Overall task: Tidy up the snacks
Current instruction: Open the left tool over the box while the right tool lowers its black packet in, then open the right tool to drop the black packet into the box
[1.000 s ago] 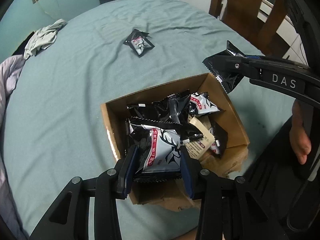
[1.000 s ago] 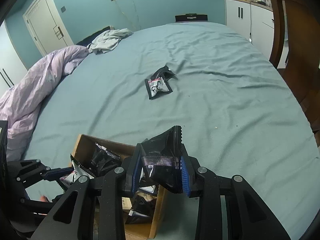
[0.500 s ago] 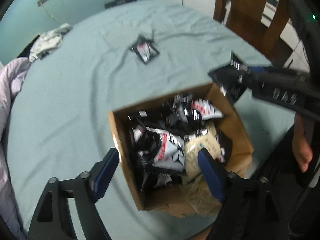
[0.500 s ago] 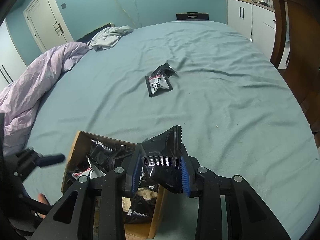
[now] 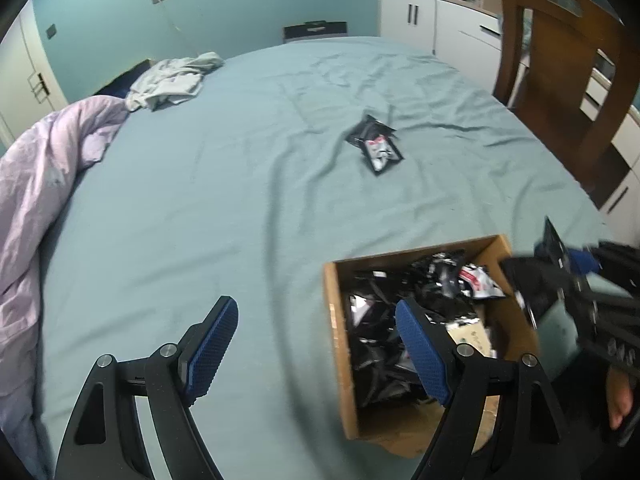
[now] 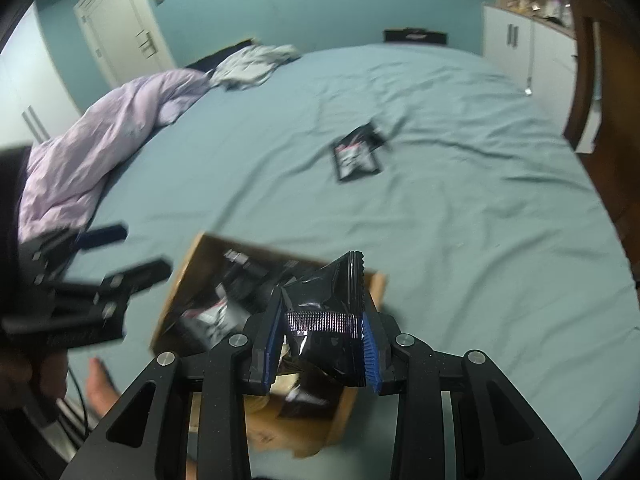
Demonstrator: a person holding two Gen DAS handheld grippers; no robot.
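Since one second ago the left hand-held gripper [image 5: 316, 344] has let go of the deer-printed packet and lifted away from the cardboard box [image 5: 340, 344]; its blue pads now stand wide apart with nothing between them, above the bed sheet [image 5: 224, 184] and the left wall of the box. No brand name can be read now: the packets in the box [image 5: 400, 312] show only black foil with white and red patches, blurred by motion. A beige label [image 5: 472, 334] inside carries small print too soft to read. The right hand-held gripper [image 6: 320, 340] is closed tightly on a black snack packet [image 6: 324, 304], whose serrated top edge sticks up between the pads; its printed face is turned away, and it hangs over the near right part of the box. Two more packets [image 5: 378, 148] lie together on the sheet, well apart from the box, one half under the other. The box's near corner is cut off behind the fingers. A bare foot [image 6: 100, 384] appears low beside the box.
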